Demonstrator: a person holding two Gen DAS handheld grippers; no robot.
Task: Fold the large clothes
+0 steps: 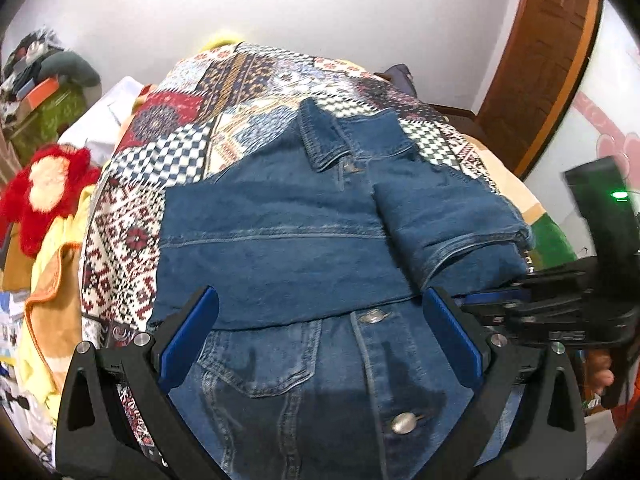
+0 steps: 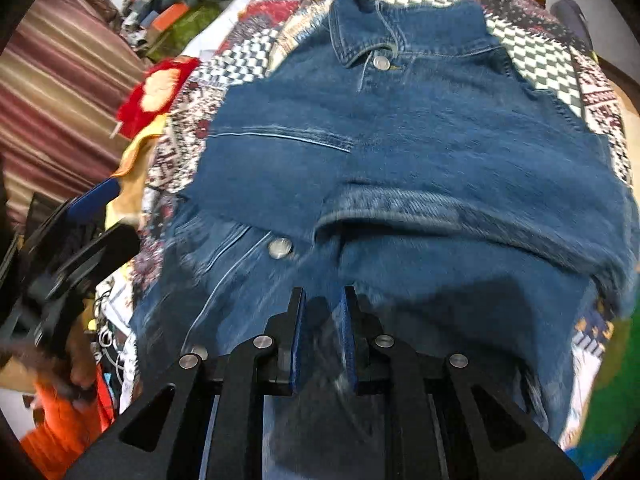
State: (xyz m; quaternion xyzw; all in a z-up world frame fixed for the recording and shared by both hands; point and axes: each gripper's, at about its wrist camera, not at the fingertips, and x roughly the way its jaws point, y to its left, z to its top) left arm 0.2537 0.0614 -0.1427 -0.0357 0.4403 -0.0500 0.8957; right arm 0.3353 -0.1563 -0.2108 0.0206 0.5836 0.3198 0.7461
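Note:
A blue denim jacket (image 1: 288, 232) lies front up on a patterned patchwork bedspread (image 1: 168, 152), collar away from me, both sleeves folded across the chest. My left gripper (image 1: 320, 316) is open and empty, its blue pads spread over the jacket's lower front near the buttons. My right gripper (image 2: 323, 304) has its jaws close together with a fold of the jacket's lower hem (image 2: 328, 344) between them; the view is blurred by motion. The jacket (image 2: 400, 140) fills the right wrist view. The right gripper also shows at the right edge of the left wrist view (image 1: 560, 300).
A red and cream plush toy (image 1: 48, 192) and yellow cloths (image 1: 52, 280) lie left of the bedspread. Boxes and clutter (image 1: 44, 92) stand at the far left. A wooden door (image 1: 540, 64) is at the back right. A striped curtain (image 2: 60, 100) hangs at left.

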